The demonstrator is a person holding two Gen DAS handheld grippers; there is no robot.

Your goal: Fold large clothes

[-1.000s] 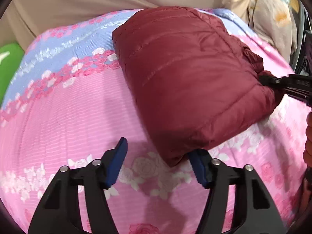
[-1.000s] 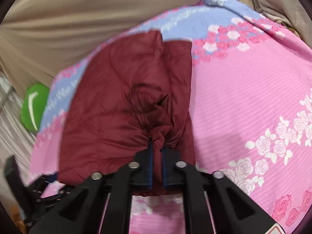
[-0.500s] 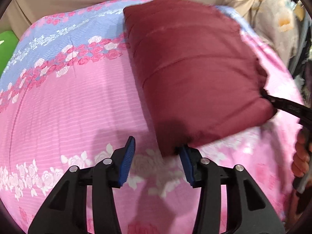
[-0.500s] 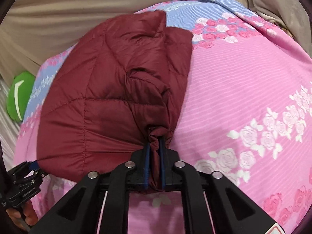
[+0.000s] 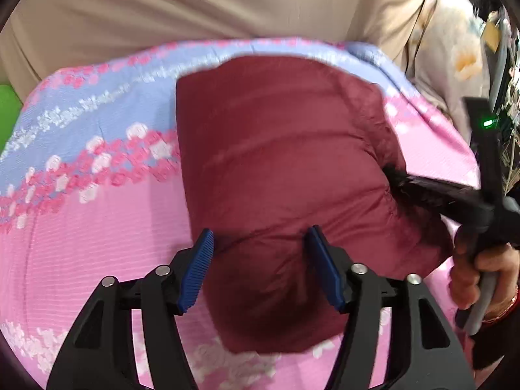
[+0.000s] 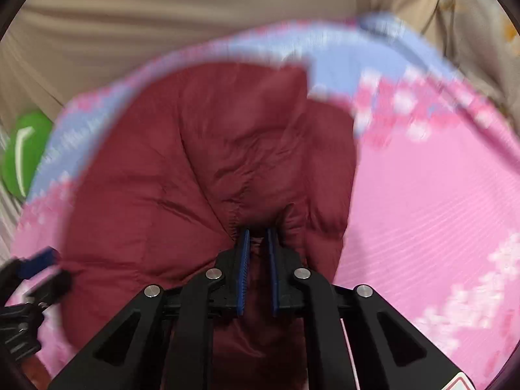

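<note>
- Lying folded on the pink and blue floral bedsheet (image 5: 81,201), the maroon puffer jacket (image 5: 286,169) fills the space ahead of both grippers.
- The left gripper (image 5: 260,269) has its blue pads spread wide, with the jacket's near corner sitting between them, ungrasped.
- The right gripper (image 6: 259,256) is clamped on a bunched fold of the jacket (image 6: 195,169), pads nearly together with fabric pinched between.
- In the left wrist view, the right gripper (image 5: 399,178) bites the jacket's right edge, held by the person's hand (image 5: 481,269).
- Beyond the sheet's far-left edge sits a green object (image 6: 24,152).
</note>
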